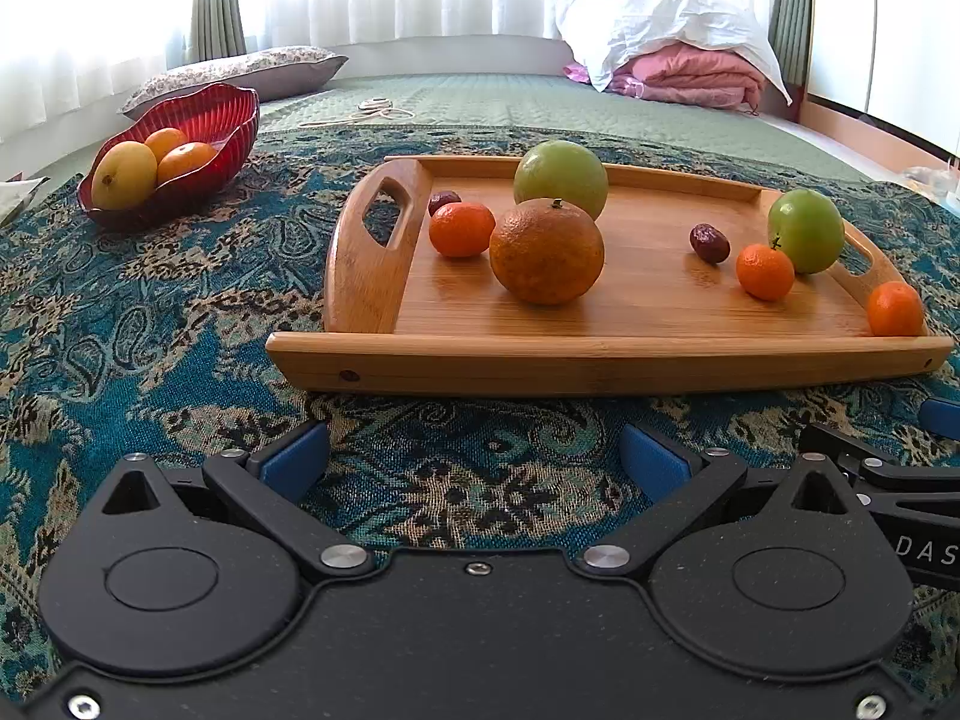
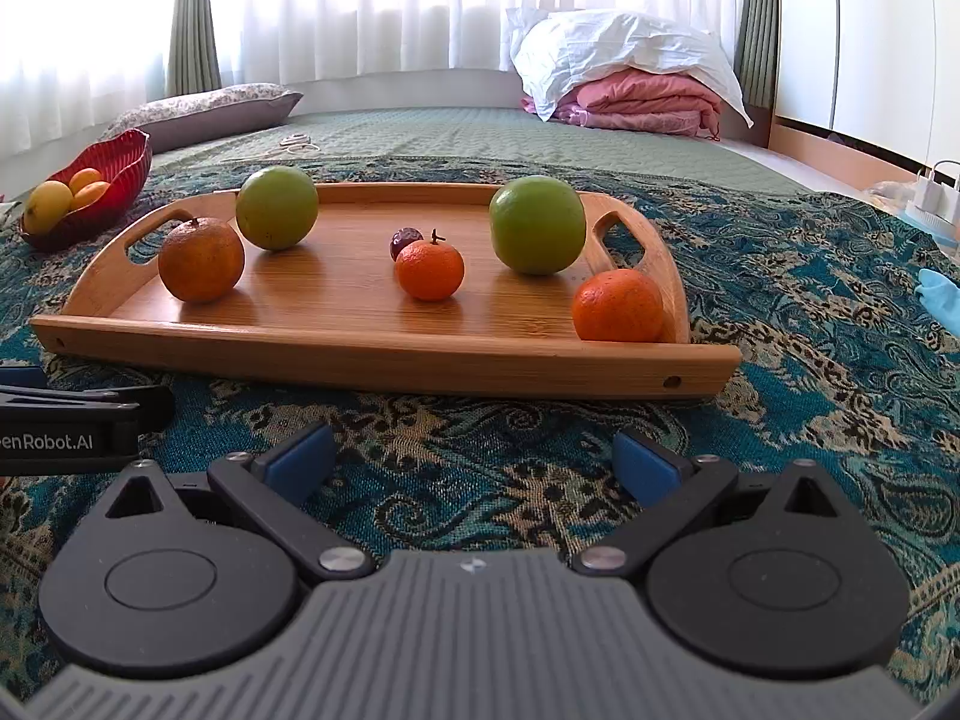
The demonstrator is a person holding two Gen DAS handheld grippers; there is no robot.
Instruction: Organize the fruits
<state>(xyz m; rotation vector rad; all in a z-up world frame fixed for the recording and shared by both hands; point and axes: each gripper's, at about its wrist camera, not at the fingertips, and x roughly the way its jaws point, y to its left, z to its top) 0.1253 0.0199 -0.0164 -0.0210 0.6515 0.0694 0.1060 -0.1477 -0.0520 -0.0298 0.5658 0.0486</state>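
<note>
A wooden tray (image 1: 600,354) (image 2: 360,354) lies on the patterned cloth. On it sit a large orange (image 1: 546,252) (image 2: 201,261), two green apples (image 1: 561,177) (image 1: 807,231) (image 2: 276,216) (image 2: 537,225), three small tangerines (image 1: 462,229) (image 1: 765,271) (image 1: 895,309) (image 2: 430,270) (image 2: 618,306) and two dark dates (image 1: 709,243) (image 1: 444,200). A red bowl (image 1: 204,120) (image 2: 129,171) at the far left holds a mango (image 1: 124,175) and two oranges. My left gripper (image 1: 474,459) and right gripper (image 2: 474,459) are both open and empty, in front of the tray's near edge.
The cloth covers a green bed. A patterned pillow (image 1: 240,69) lies behind the bowl. A white cord (image 1: 375,109) lies beyond the tray. Folded pink and white bedding (image 1: 678,63) is at the back right. A light blue cloth (image 2: 942,294) is at the right edge.
</note>
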